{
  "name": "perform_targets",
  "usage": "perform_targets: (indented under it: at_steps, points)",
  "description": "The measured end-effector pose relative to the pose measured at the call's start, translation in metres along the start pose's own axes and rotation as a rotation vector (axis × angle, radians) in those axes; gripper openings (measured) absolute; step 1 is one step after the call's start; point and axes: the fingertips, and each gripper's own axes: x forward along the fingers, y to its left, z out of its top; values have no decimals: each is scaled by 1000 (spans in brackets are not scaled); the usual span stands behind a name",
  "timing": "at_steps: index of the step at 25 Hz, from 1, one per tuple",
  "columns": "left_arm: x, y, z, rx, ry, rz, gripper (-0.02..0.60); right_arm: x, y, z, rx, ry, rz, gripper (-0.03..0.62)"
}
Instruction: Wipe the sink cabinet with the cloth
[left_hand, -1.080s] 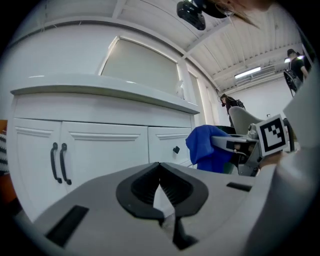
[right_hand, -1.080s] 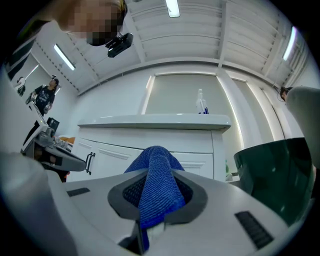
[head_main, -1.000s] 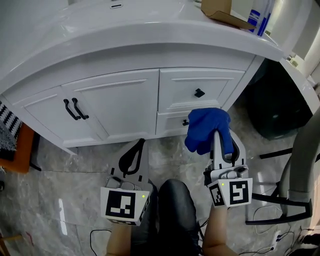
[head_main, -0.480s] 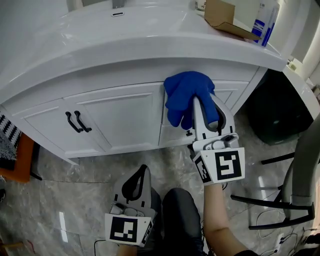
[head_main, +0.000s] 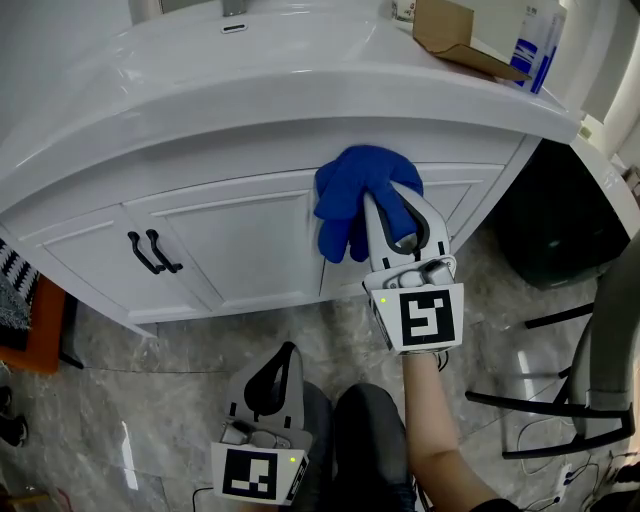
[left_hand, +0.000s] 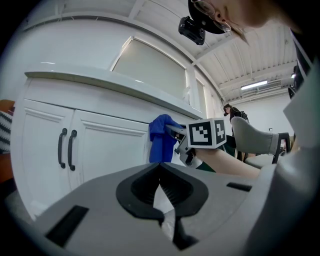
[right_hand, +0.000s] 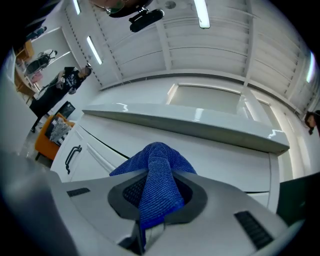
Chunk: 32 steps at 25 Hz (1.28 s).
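Wiping looks under way: the right gripper (head_main: 390, 203), jaws clamped on the blue cloth (head_main: 350, 195), holds it at the sink cabinet (head_main: 240, 235) front, just under the countertop. The left gripper (head_main: 283, 352) hangs low, jaws together and empty. The next move likely calls for a steady, evenly pressed sweep across the door panels.

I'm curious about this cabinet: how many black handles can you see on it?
2: the left handle and the right handle, side by side on the left of the cabinet. The blue cloth covers part of its front and may hide others.
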Motion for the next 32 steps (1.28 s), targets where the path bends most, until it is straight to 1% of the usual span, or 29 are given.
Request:
perform_targets:
  at_steps: [2,10,14,20,28,32]
  points:
    - [0,-1,-2,-3,5,-7,5,-3,-14,-5,-16,8,-30,61]
    - [1,-3,-2,-4,1,-25,5,-16,-60,-18,-3,32,-127,61]
    - [0,1,-1,-3,-2,-15,5,-23,-82,-27,-7,47,-177,61]
    - [-1,4,-1,-6,-4,-11,5,-37,-125,-41,15,70,-269,61]
    - [-2,5,1,3,-4,2,5,-48,-158,-54,26,84,-337,61]
    - [-3,4,1,7,-6,5,5,-51,-170,-56,19,89,-352,61]
